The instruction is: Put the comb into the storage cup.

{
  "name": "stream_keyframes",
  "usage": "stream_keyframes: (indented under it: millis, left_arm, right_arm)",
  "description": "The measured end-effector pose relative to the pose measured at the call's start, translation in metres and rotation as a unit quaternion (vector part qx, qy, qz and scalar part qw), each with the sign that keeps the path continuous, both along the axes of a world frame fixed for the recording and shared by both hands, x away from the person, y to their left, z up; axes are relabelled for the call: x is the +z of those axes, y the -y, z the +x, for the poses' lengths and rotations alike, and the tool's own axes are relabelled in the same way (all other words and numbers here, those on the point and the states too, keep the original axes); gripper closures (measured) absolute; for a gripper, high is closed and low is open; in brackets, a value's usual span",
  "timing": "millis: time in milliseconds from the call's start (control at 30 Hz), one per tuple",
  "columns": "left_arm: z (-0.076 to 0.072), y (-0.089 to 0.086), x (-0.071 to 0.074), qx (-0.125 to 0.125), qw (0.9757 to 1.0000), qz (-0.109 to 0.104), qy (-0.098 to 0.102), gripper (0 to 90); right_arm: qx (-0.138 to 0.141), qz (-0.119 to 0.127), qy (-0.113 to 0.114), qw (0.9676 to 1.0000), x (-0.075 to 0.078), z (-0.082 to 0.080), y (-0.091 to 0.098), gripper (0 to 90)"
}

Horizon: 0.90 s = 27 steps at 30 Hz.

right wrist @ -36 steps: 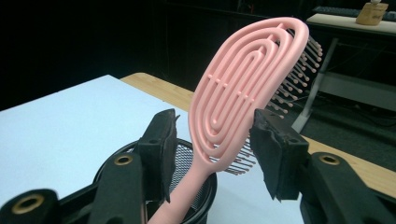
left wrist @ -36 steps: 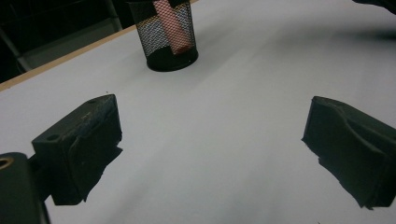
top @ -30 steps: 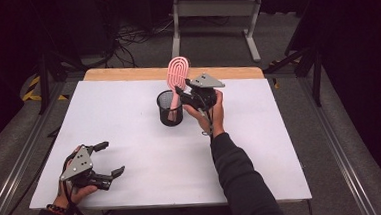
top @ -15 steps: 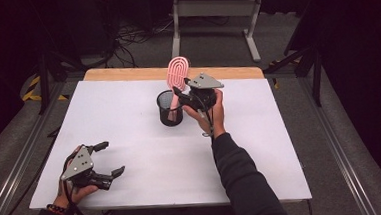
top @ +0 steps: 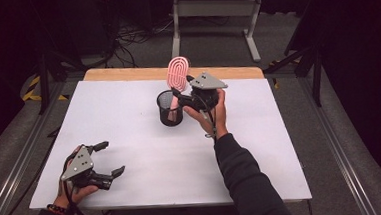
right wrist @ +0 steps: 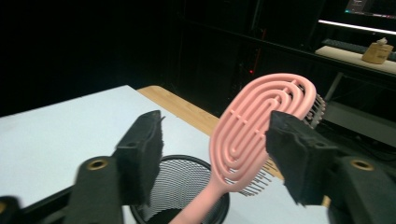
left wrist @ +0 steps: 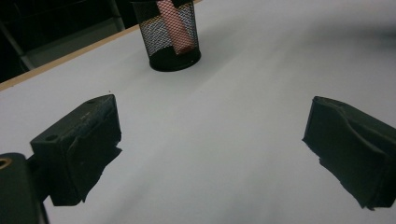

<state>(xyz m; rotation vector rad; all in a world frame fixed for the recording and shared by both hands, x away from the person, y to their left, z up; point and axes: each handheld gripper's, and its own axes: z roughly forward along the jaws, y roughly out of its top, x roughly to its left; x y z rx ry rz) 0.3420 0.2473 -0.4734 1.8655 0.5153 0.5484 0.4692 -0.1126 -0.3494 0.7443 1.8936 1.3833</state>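
The pink plastic hairbrush with an oval, slotted head (right wrist: 261, 130) stands handle-down in the round black wire-mesh cup (top: 170, 108), its head rising above the rim and leaning a little, so the placing itself looks done. In the left gripper view the pink handle shows through the mesh, its end near the bottom of the cup. The right gripper (top: 185, 98) sits just beside the cup, on the side toward the person's right hand (top: 216, 111). In its own view the two black fingers stand apart: the brush head lies between them, nearer the right-hand finger (right wrist: 299, 154), which may be just touching its edge, while the left-hand finger (right wrist: 142, 154) is clear of it with the cup's rim showing below. I judge the grip let go, though contact on that one side cannot be ruled out. What seems left is to draw this gripper back without tipping brush or cup. The left gripper (top: 106, 157) rests low on the white table top (top: 281, 147), well away from the cup, fingers spread wide around nothing but bare surface.
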Motion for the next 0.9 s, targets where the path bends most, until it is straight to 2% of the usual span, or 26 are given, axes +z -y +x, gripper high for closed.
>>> stream_keyframes:
  millis: [67, 133, 200, 433, 633, 800, 900]
  left_arm:
    - [0.000, 0.000, 0.000, 0.001, 1.0000, 0.000, 0.000, 4.7]
    - [-0.001, 0.001, 0.000, -0.001, 1.0000, -0.001, -0.001, 4.7]
    - [-0.001, 0.001, 0.000, 0.000, 1.0000, 0.000, 0.001, 4.7]
    - [0.000, 0.000, 0.000, -0.002, 1.0000, -0.001, 0.000, 4.6]
    - [0.000, 0.001, 0.000, -0.001, 1.0000, 0.001, 0.000, 4.6]
    - [0.000, 0.001, -0.001, -0.001, 1.0000, 0.001, -0.002, 4.5]
    - [0.000, 0.002, -0.001, -0.002, 1.0000, 0.003, -0.002, 4.5]
  right_arm:
    - [0.004, -0.008, 0.003, 1.0000, 0.001, -0.003, -0.002, 28.8]
    - [0.006, -0.005, 0.007, 0.9999, 0.002, -0.006, -0.003, 26.1]
    - [0.006, -0.007, 0.011, 0.9999, 0.003, -0.009, -0.005, 19.7]
    - [0.000, -0.028, 0.023, 0.9993, 0.006, -0.017, -0.008, 11.5]
    - [0.004, -0.024, 0.031, 0.9992, 0.006, -0.025, -0.003, 10.1]
    - [0.003, -0.034, 0.036, 0.9987, 0.006, -0.029, 0.001, 10.9]
    - [0.004, -0.032, 0.039, 0.9987, 0.006, -0.033, 0.004, 10.7]
